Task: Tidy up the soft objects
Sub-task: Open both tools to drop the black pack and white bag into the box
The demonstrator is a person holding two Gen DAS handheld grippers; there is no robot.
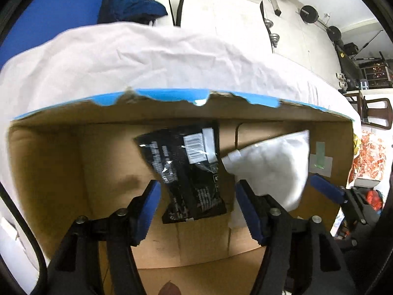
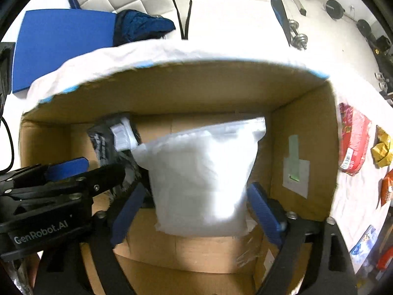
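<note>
Though both views look down into the cardboard box (image 1: 49,172), its near wall is cut off by the frame and motion blur smears the far rim. The print on the black packet (image 1: 189,172) is unreadable; in the right wrist view most of it is hidden behind the left gripper (image 2: 98,169) and the white bag (image 2: 203,179).

Left gripper (image 1: 196,211): jaws wide, holding nothing, hanging over the black packet's near end. The packet lies on the box floor, long axis running near to far, far end tilted left. Bare floor to its left up to the left wall.

Right gripper (image 2: 194,209): jaws spread wide, pads flanking the white bag's near end; contact can't be confirmed. The bag sits right of the packet inside the box, long axis near to far, sealed flat edge at the far end. Gap between the bag and the right wall.

Red packet (image 2: 353,142) and yellow packet (image 2: 383,147) lie outside on the white cloth (image 1: 147,56), right of the box.
</note>
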